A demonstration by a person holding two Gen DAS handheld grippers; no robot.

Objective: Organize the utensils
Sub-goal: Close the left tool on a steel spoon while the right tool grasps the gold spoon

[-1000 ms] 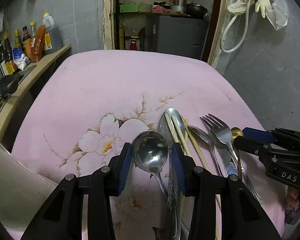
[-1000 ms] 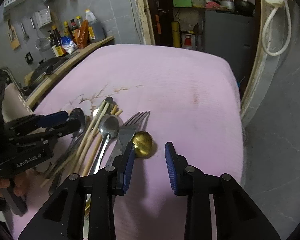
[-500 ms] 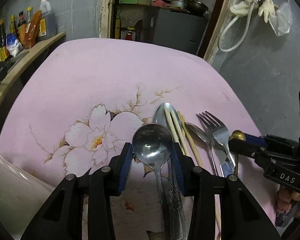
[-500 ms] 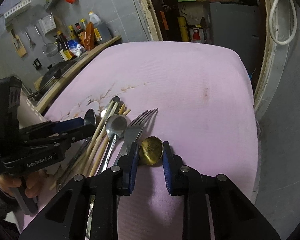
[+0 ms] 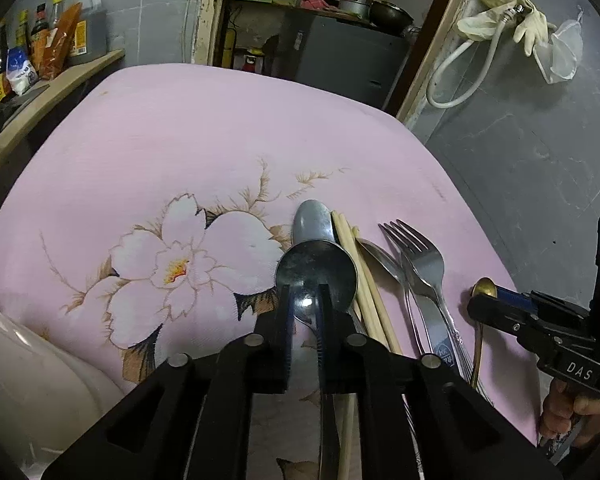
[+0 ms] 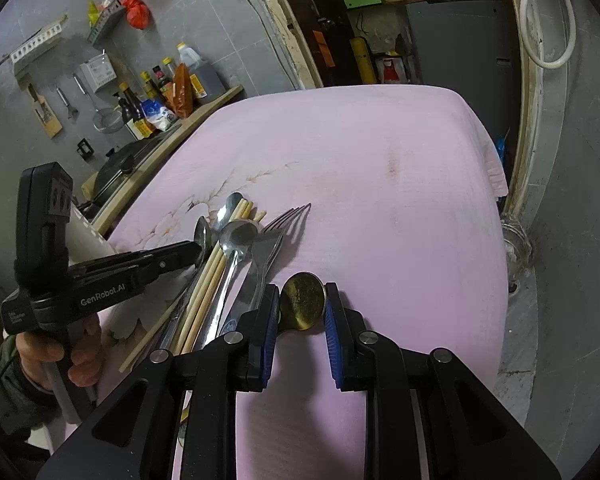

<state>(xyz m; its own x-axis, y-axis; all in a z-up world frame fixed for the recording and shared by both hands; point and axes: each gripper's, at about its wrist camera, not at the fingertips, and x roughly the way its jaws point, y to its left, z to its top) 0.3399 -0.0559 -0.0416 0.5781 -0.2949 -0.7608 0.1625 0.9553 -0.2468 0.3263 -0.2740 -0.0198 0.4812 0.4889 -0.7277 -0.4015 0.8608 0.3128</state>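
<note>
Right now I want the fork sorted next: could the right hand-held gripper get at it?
Probably not yet: the right hand-held gripper is closed around the gold spoon. The fork lies close to its left, uncovered on top.

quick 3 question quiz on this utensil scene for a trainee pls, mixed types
1. True or false: the right gripper has a fork between its jaws.
2. Which utensil sits between the left gripper jaws as they close? A) steel spoon B) chopsticks C) fork
3. Fill in: the utensils lie on a ____ floral cloth.

Key:
1. False; it is the gold spoon.
2. A, the steel spoon.
3. Pink.
</note>
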